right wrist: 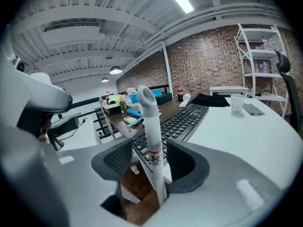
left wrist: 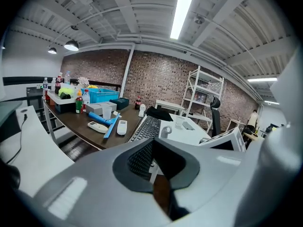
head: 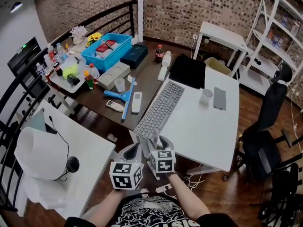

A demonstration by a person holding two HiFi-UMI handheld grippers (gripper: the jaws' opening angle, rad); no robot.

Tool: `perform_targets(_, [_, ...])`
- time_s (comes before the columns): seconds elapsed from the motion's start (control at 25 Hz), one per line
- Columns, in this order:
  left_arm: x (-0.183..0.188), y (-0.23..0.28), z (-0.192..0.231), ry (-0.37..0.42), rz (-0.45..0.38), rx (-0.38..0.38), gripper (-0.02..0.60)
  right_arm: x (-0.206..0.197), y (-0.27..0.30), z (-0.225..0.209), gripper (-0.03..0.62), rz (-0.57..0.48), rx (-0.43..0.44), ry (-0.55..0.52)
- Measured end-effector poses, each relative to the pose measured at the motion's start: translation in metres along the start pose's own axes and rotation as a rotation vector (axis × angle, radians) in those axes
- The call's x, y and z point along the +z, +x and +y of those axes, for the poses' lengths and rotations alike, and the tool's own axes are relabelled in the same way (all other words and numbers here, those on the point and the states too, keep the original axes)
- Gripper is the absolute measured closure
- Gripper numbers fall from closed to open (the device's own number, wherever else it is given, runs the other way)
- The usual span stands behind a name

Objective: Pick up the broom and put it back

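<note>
1. Head view: both forearms reach in from the bottom edge, and the hands sit low and side by side in front of the body. They are at the near edge of the white desk (head: pixel 208 126). The left gripper (head: pixel 134 149) and right gripper (head: pixel 158 144) point away from the person and slightly downward, toward the keyboard (head: pixel 160 109). Their marker cubes face the camera.
2. Left gripper view: the jaws are pressed together with nothing between them. Beyond them lie the keyboard and the cluttered dark table (left wrist: pixel 90 129).
3. Right gripper view: the jaws are spread wide. The white broom handle (right wrist: pixel 147 117) stands nearly upright between them, with a gap on each side, so neither pad presses on it. Its hooked top rises above the jaws, and a red-edged label sits at pad level. The keyboard lies just behind the handle.
</note>
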State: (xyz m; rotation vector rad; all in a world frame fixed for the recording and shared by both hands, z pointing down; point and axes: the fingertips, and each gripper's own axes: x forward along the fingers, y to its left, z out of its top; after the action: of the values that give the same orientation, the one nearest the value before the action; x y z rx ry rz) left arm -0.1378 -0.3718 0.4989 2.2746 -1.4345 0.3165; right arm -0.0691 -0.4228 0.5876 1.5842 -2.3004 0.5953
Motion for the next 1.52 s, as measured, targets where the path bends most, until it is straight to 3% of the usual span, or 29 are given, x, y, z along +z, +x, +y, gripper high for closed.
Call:
perform_targets(0.16, [0.003, 0.003, 0.007, 0.008, 0.012, -0.002, 0.577, 0.001, 0.014, -0.008, 0.384, 0.020, -0.017, 0.009])
perform_targets(0.32, [0.002, 0.006, 0.015, 0.007, 0.019, -0.001, 0.577, 0.002, 0.021, -0.012, 0.491, 0.016, -0.058, -0.051])
perform_targets(0.6, [-0.006, 0.004, 0.020, -0.004, 0.034, 0.006, 0.577, 0.001, 0.015, -0.014, 0.496, -0.005, -0.084, -0.072])
perform_targets(0.84, [-0.014, -0.009, 0.014, -0.022, 0.032, 0.028, 0.577, -0.005, -0.004, -0.002, 0.497, -0.011, -0.053, -0.093])
perform_targets(1.52, [-0.039, -0.056, -0.045, -0.044, 0.003, 0.050, 0.577, -0.017, -0.100, 0.020, 0.497, -0.061, 0.034, -0.122])
